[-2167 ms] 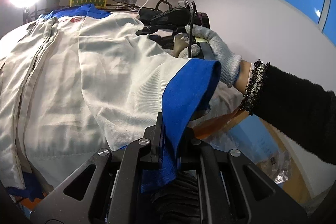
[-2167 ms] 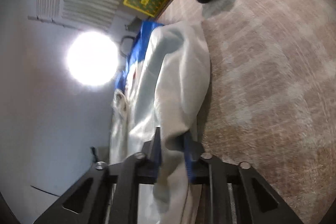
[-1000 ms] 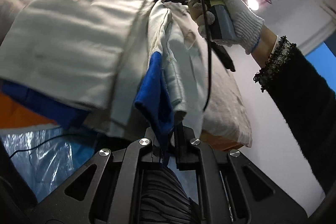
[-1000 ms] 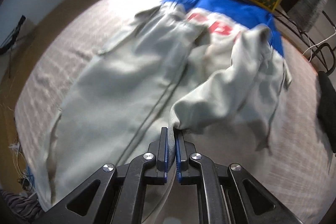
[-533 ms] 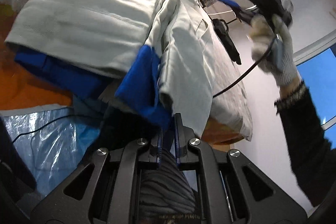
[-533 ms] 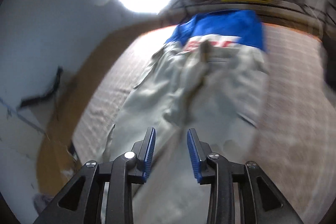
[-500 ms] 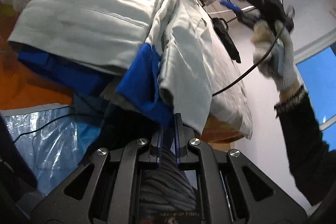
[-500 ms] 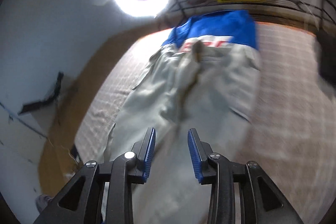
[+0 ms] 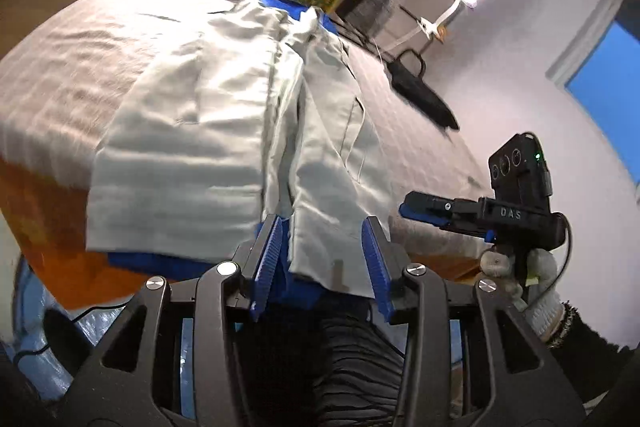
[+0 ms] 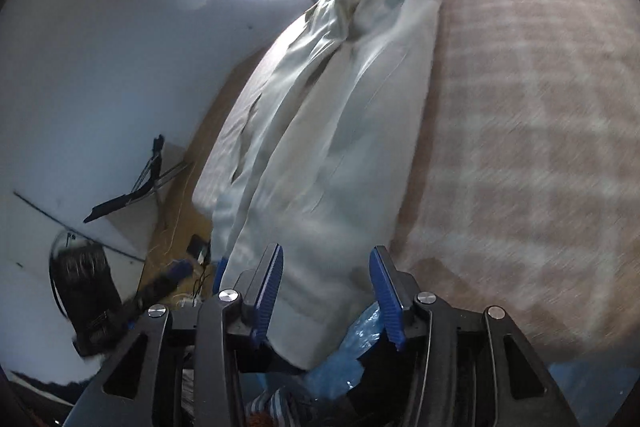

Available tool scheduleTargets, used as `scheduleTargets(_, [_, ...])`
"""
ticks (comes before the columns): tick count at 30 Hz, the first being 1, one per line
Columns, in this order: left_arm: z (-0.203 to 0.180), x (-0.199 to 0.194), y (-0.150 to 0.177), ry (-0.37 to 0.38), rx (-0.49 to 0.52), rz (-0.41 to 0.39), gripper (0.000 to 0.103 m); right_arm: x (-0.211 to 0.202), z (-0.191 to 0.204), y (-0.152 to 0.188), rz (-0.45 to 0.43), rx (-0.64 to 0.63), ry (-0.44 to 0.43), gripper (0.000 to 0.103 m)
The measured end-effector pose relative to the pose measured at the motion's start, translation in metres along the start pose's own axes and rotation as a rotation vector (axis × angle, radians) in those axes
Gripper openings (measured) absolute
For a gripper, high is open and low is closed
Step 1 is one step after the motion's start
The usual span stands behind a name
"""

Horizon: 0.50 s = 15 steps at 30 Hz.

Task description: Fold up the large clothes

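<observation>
Left claw (image 9: 322,259) tilted down, just parted above jacket (image 9: 224,131).

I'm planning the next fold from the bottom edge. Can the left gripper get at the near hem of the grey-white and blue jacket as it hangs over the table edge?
Probably yes. The left gripper is open, and the grey-white and blue jacket has its near hem right between the blue pads, with nothing in the way.

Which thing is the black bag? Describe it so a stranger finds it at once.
Start at the table under its checked cloth, where the grey jacket lies. Look past the jacket's right side to the far edge near the wall. The black bag lies there alone, the only dark thing on the cloth, with a loop handle.
</observation>
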<state>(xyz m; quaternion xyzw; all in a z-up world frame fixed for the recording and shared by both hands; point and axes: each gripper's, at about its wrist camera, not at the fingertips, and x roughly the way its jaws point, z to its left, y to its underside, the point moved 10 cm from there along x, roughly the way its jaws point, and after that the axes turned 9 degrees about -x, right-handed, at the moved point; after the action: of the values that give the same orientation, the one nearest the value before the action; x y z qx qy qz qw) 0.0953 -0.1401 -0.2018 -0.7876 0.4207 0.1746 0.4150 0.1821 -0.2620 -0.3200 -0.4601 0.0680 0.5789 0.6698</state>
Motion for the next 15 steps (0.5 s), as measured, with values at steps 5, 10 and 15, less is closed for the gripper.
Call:
scheduleTargets(5, [-0.002,0.035,0.010,-0.041,0.051,0.100,0.041,0.016,0.008,0.005,0.013,0.008,-0.021,0.048])
scheduleTargets(10, [0.009,0.058,0.014,-0.035,0.010,0.155,0.000,0.018,0.007,0.006,0.016,0.013,-0.034,0.048])
scheduleTargets(15, [0.013,0.046,0.007,-0.007,-0.028,0.124,0.000,0.018,0.004,0.013,0.015,0.032,-0.039,0.048])
